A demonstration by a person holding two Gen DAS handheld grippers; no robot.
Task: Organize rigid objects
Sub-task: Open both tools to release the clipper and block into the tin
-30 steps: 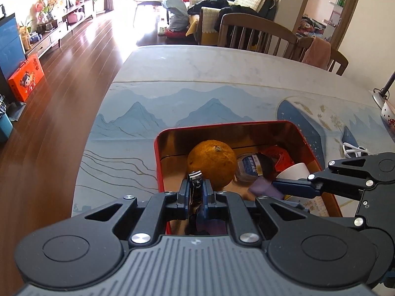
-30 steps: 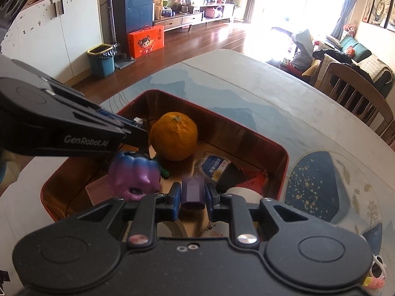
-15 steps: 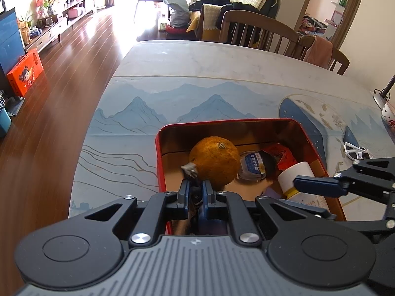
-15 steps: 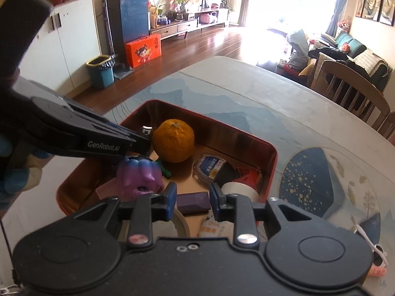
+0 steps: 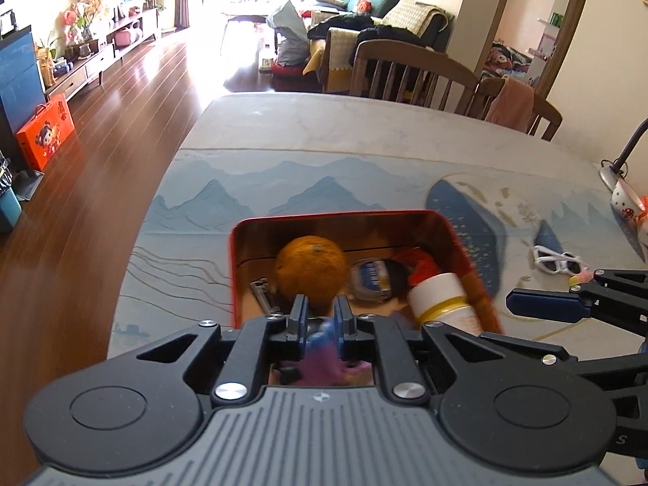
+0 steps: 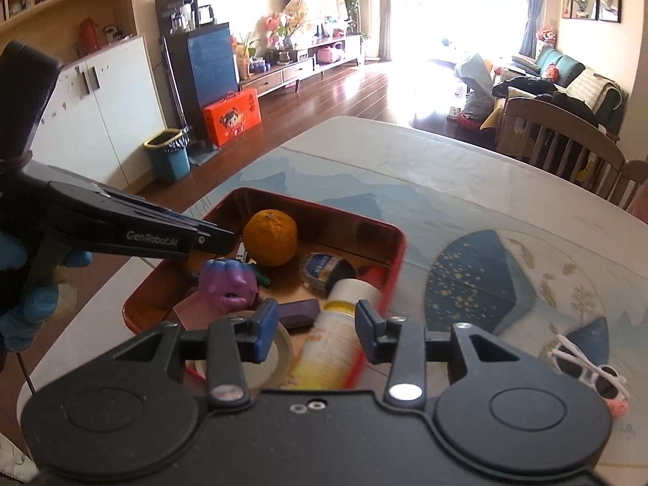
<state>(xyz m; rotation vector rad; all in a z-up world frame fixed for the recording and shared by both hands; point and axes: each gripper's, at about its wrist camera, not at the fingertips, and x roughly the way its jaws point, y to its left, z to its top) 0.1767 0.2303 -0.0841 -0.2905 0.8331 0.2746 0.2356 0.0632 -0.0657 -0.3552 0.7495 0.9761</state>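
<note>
One dimpled round orange — glossy red tin

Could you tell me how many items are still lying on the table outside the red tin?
1: white sunglasses lie right of the red tin; a cup at the left view's far-right edge looks off-table.

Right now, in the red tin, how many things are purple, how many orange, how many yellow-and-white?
Purple: 2 (toy, block)
Orange: 1 (orange)
Yellow-and-white: 1 (bottle)
Total: 4
</note>
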